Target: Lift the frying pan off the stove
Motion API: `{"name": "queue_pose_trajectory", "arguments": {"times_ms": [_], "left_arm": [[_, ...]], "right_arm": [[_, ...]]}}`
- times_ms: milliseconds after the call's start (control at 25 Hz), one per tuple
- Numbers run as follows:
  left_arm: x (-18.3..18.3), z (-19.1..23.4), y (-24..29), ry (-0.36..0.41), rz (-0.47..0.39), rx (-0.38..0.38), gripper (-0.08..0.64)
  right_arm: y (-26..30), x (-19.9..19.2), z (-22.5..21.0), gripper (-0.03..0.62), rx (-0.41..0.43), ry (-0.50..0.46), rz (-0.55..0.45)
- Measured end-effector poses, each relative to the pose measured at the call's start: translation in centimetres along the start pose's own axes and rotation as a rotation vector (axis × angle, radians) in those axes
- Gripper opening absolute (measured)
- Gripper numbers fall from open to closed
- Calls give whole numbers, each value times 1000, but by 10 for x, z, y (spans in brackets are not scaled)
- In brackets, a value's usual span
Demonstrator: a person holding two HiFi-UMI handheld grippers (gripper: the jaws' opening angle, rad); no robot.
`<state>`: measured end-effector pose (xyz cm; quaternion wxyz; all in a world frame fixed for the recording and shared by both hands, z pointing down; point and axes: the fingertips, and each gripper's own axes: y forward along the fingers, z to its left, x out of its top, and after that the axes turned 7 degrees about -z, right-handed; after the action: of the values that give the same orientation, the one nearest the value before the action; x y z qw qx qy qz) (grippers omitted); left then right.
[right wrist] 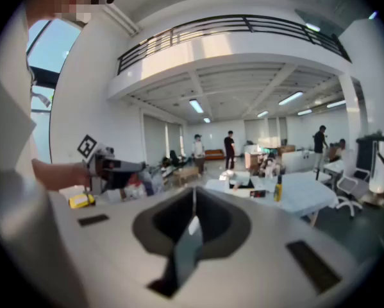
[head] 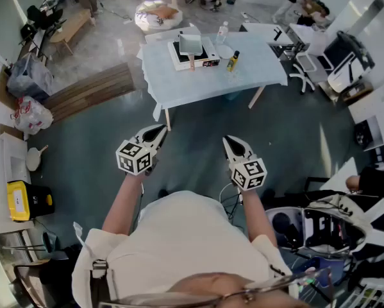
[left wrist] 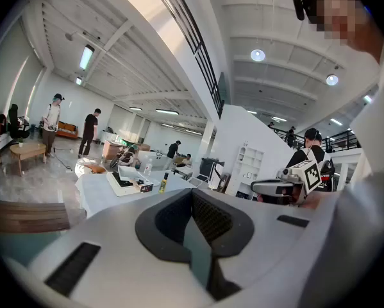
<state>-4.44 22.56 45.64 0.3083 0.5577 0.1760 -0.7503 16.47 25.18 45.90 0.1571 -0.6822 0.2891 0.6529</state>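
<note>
The frying pan (head: 190, 43), grey with a wooden handle pointing toward me, sits on a white stove (head: 193, 55) on the cloth-covered table (head: 256, 66) far ahead. Both grippers hang in front of my chest, well short of the table. My left gripper (head: 159, 130) is shut with nothing in it, and my right gripper (head: 230, 142) is shut and empty too. In the left gripper view, the shut left gripper (left wrist: 193, 196) points toward the stove (left wrist: 123, 183) in the distance. In the right gripper view, the shut right gripper (right wrist: 193, 199) faces the table (right wrist: 300, 196).
A yellow-capped bottle (head: 233, 60) and a clear water bottle (head: 222, 32) stand on the table beside the stove. An office chair (head: 305, 76) is at the table's right, a wooden platform (head: 89, 90) at its left. Several people stand in the background.
</note>
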Motion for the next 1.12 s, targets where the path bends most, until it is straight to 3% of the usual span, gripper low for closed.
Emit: {"name": "queue_pose_trajectory", "arguments": {"times_ms": [720,1120], "left_arm": [[2,17,-3,-11,7,-39,31],[3,44,-20,-3,36,-91,29]], "right_arm": [[18,5,13,35,-26,-6,2],[38,4,39,35,-86,0,2]]}}
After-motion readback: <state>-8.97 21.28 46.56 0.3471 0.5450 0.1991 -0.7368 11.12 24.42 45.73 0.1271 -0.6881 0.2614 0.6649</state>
